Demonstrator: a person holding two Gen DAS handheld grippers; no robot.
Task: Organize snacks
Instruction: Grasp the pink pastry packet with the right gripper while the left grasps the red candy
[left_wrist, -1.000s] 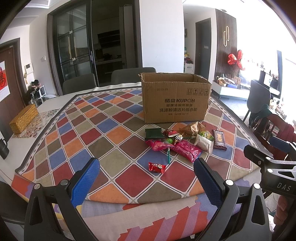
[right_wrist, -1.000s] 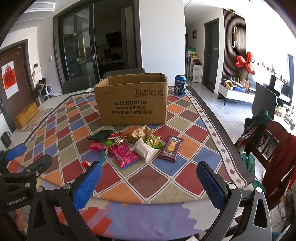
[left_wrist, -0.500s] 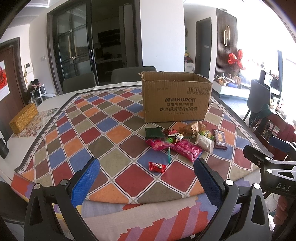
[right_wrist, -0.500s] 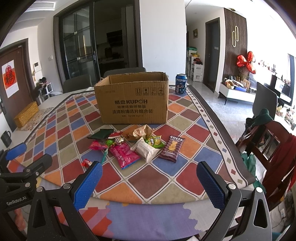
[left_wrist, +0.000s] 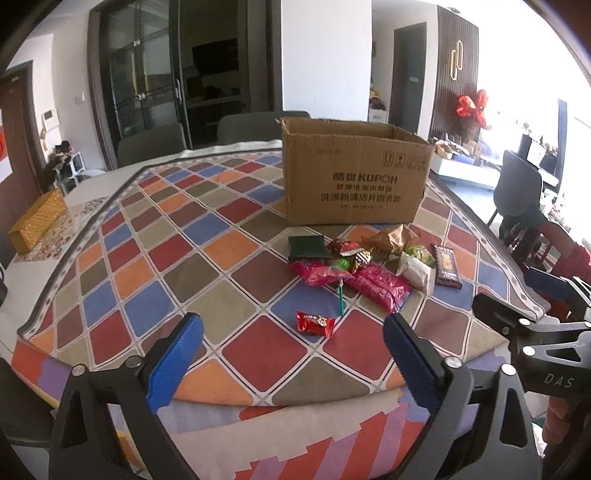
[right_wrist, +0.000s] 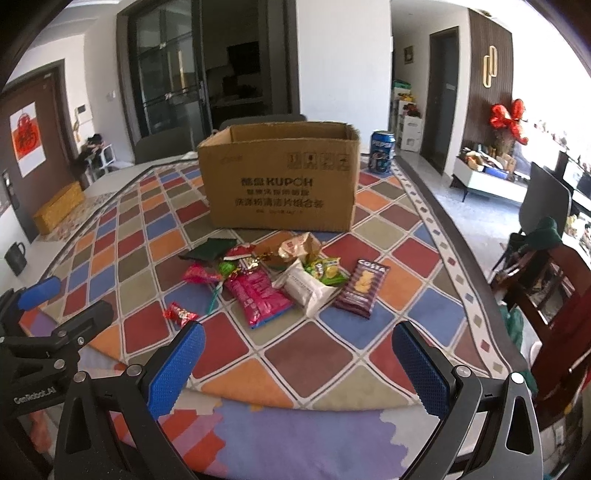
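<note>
An open cardboard box (left_wrist: 354, 181) (right_wrist: 280, 181) stands on the checkered tablecloth. In front of it lies a pile of snacks: a pink packet (left_wrist: 380, 288) (right_wrist: 258, 295), a dark green packet (left_wrist: 308, 246), a white packet (right_wrist: 306, 286), a brown COSTA biscuit pack (right_wrist: 364, 282) (left_wrist: 447, 266), and a small red candy (left_wrist: 314, 324) (right_wrist: 180, 314) lying apart, nearest me. My left gripper (left_wrist: 291, 354) is open and empty over the table's near edge. My right gripper (right_wrist: 295, 363) is open and empty, to the right of the left one.
A Pepsi can (right_wrist: 382, 151) stands behind the box on the right. A woven yellow box (left_wrist: 37, 219) and a dark mug (right_wrist: 15, 256) sit at the table's left. Chairs stand behind the table (left_wrist: 151, 144) and at the right (right_wrist: 554, 280).
Both grippers have eased slightly forward toward the snacks. Both stay open and empty; nothing on the table has moved.
</note>
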